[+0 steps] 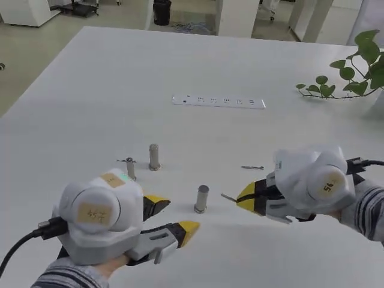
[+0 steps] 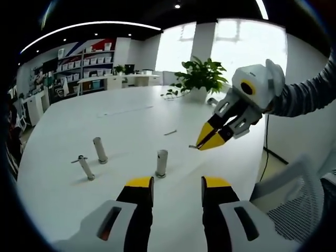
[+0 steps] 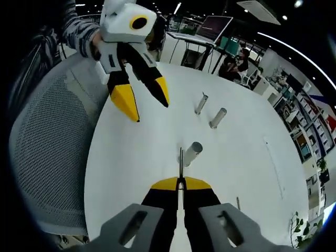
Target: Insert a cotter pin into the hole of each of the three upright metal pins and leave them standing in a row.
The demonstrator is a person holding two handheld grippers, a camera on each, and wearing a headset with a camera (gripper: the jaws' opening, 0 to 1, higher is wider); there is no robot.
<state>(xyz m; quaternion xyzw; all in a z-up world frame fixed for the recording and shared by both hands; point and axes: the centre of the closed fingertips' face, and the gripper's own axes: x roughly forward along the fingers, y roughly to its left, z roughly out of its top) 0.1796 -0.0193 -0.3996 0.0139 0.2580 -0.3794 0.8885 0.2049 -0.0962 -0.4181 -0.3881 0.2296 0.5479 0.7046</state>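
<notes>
Right tongs [image 3: 180, 182] pinch a cotter pin [image 3: 180, 160], aimed at metal pin [image 3: 192, 153]; left tongs [image 2: 177, 185] gape.

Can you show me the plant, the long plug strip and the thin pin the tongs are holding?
plant [image 1: 367, 47], head view, on a leaf
plug strip [image 1: 219, 101], head view, on its middle
thin pin [image 3: 180, 164], right gripper view, on its shaft

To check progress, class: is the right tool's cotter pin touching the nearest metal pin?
Apart. Head view shows a clear gap between the cotter pin and the metal pin.
</notes>
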